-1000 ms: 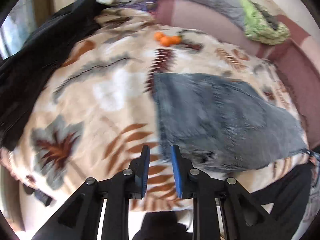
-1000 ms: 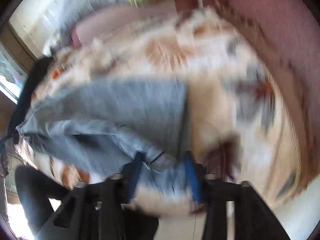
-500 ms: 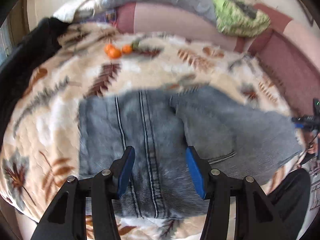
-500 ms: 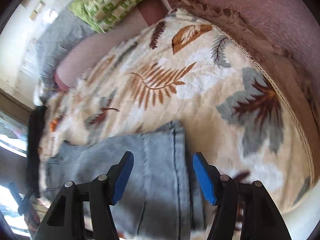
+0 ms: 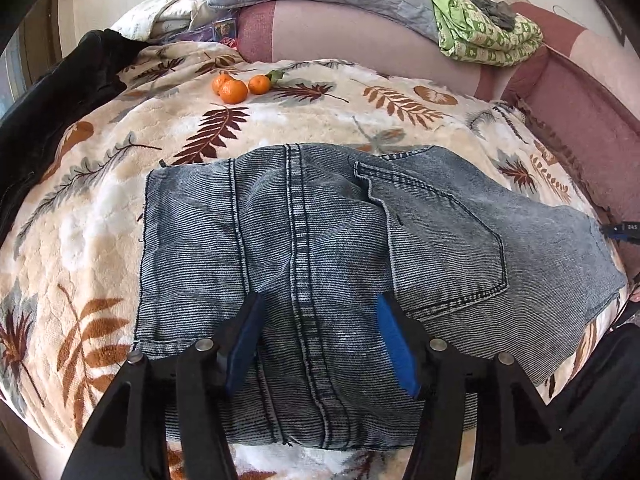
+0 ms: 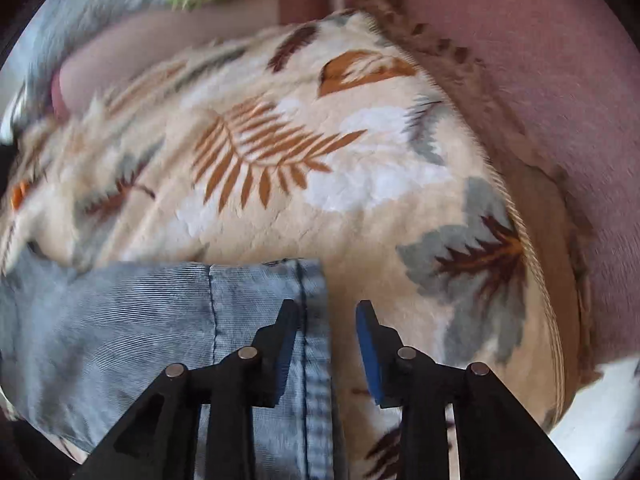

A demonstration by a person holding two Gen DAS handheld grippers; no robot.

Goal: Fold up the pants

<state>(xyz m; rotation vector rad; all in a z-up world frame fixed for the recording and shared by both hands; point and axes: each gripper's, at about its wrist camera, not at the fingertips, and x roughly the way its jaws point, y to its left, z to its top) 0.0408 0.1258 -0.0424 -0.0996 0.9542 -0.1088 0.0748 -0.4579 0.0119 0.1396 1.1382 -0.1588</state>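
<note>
1. Left claw (image 5: 318,338) gapes empty above the jeans (image 5: 320,240), folded, seams and back pocket up, on the leaf blanket (image 5: 100,220).
2. Tangerines (image 5: 236,87) lie beyond.
3. Right claw (image 6: 326,342) gapes, straddling the jeans' (image 6: 160,320) hem.
4. Sofa (image 6: 540,60) beyond.

**Both grippers spread, holding nothing**

The left gripper (image 5: 318,340) points forward and down, its two black fingers set wide apart, blue pads (image 5: 396,344) facing each other across a broad gap. Nothing is clamped between them. The linkage arms and their silver pivot pins fill the lower edge of the left wrist view.

The right gripper (image 6: 326,344) is likewise parted, though its gap is narrower. Its blue pads (image 6: 366,350) face inward with nothing pinched between them. Parts of the right wrist view are blurred.
</note>
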